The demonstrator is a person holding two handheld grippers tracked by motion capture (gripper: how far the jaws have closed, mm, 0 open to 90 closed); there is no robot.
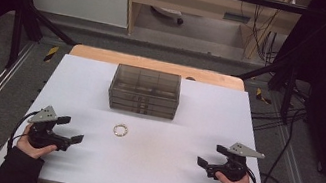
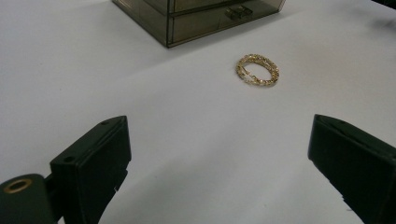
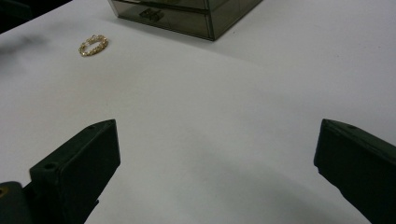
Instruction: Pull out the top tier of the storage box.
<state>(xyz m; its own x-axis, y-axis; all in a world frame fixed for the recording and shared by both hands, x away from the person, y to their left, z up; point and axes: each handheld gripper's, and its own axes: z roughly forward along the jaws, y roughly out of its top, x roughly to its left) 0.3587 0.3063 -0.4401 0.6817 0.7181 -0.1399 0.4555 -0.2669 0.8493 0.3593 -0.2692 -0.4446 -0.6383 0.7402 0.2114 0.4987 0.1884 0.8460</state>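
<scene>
Evidently nothing grasped yet: bracelet waits mid-tabletop before the drawer box

Seen from the high view, a gold bracelet [image 1: 120, 130] is found lying flat near the middle of the white tabletop [image 1: 176, 175], just in front of a smoked, see-through drawer box [image 1: 144, 91] that is set toward the far edge. The left gripper [image 1: 69, 129] is held near the near-left corner and the right gripper [image 1: 208, 155] near the near-right corner; both are parted wide and nothing is held in either. The bracelet is placed between them, somewhat closer to the left one.

From the left gripper view, its fingers [image 2: 93, 163] are seen spread apart over bare tabletop, with the bracelet [image 2: 257, 70] ahead and a little to the right, well apart from them. The drawers of the box [image 2: 196, 16] appear to be shut.

From the right gripper view, its fingers [image 3: 79, 163] are likewise released, and the bracelet [image 3: 93, 45] is seen far off to the upper left, beside the box [image 3: 187, 14].

The step in hand is judged to be the start, before any approach. For the next move, the left gripper would probably need to be brought forward and lowered over the bracelet so that its thin rim is pinched, while a drawer would have to be pulled open by its small handle.
</scene>
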